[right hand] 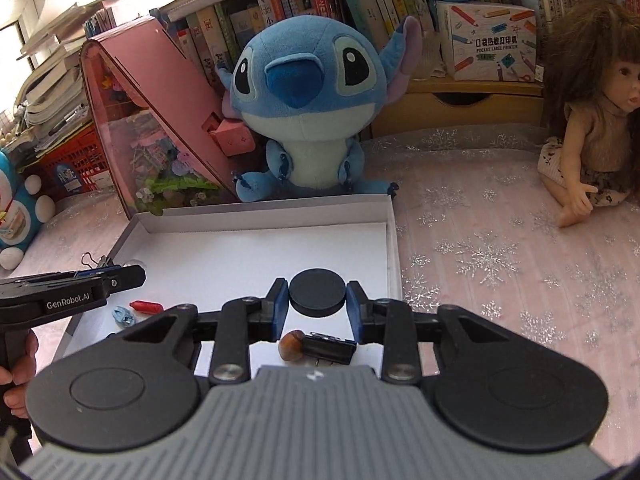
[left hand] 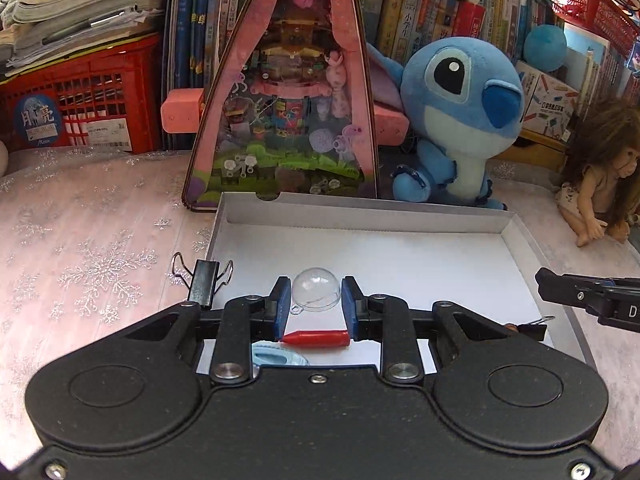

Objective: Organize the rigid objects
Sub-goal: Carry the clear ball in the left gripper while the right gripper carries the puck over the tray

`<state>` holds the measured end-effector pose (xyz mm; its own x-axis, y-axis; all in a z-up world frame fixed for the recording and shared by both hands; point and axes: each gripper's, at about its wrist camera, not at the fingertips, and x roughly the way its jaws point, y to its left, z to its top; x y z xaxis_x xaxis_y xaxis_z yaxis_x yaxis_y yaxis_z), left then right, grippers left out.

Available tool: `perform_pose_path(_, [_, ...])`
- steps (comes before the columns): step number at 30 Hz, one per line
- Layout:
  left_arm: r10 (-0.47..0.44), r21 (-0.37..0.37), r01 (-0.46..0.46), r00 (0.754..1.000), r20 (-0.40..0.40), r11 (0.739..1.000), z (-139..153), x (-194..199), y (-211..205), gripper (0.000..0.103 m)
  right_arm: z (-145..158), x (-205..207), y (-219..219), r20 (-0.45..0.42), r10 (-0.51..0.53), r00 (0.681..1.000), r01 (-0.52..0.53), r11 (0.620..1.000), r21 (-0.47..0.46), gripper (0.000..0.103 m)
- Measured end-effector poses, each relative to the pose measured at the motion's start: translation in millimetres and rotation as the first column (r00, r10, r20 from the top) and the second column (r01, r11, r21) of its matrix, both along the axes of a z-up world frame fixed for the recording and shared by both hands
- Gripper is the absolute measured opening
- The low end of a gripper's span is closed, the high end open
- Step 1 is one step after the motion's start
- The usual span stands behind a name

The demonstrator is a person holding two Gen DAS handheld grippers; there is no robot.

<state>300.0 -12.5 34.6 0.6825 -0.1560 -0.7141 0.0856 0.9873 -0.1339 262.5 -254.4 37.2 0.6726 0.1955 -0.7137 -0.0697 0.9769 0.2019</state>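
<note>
My left gripper (left hand: 316, 285) is shut on a clear plastic dome (left hand: 317, 294), held over the near-left part of a shallow white box (left hand: 360, 210). Beneath it on the box floor lie a red crayon-like piece (left hand: 316, 338) and a pale blue item (left hand: 280, 357). My right gripper (right hand: 318, 286) is shut on a flat black disc (right hand: 317, 294) above the box's near-right part (right hand: 260, 216). A brown snail-like shell (right hand: 291, 345) and a black binder clip (right hand: 330, 349) rest under it. Each gripper shows at the edge of the other's view.
Another black binder clip (left hand: 205, 288) stands at the box's left rim. Behind the box are a pink triangular toy case (left hand: 280, 92), a blue plush (left hand: 456, 120) and shelves of books. A doll (right hand: 588, 128) sits to the right on the snowflake cloth (right hand: 500, 260).
</note>
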Motion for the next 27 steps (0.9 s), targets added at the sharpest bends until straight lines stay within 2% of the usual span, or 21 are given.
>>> perform_pose_path(4, [0.006, 0.026, -0.006, 1.000, -0.004, 1.000, -10, 13, -3, 0.025, -12, 10, 2, -0.017, 0.001, 1.000, 0.000, 1.000, 0.010, 0.036])
perform_pose_path(8, [0.001, 0.047, -0.002, 1.000, 0.022, 0.999, -15, 18, -8, 0.026, -21, 11, 1, 0.016, 0.022, 1.000, -0.023, 0.998, 0.055, 0.037])
perform_pose_path(12, [-0.008, 0.058, 0.007, 1.000, 0.011, 0.998, -23, 20, -12, 0.026, -28, 14, 6, 0.008, 0.011, 1.000, -0.011, 1.000, -0.007, 0.037])
perform_pose_path(21, [0.004, 0.081, -0.003, 1.000, -0.002, 0.997, -30, 21, -15, 0.026, -41, 17, 10, -0.008, 0.024, 1.000, -0.025, 0.999, -0.031, 0.037])
perform_pose_path(22, [0.008, 0.085, -0.008, 1.000, -0.001, 0.996, -30, 21, -15, 0.027, -42, 17, 10, -0.007, 0.024, 1.000, -0.024, 0.999, -0.030, 0.040])
perform_pose_path(24, [0.013, 0.088, -0.013, 1.000, -0.001, 0.996, -30, 21, -15, 0.036, -42, 15, 10, 0.003, 0.022, 1.000, -0.022, 0.999, -0.034, 0.045])
perform_pose_path(25, [0.013, 0.087, -0.013, 1.000, 0.002, 0.996, -29, 20, -15, 0.042, -42, 14, 10, 0.009, 0.023, 1.000, -0.022, 0.999, -0.034, 0.056])
perform_pose_path(27, [0.006, 0.085, -0.006, 1.000, 0.006, 0.996, -28, 17, -15, 0.043, -39, 10, 9, 0.028, 0.031, 0.999, -0.030, 0.999, -0.017, 0.059])
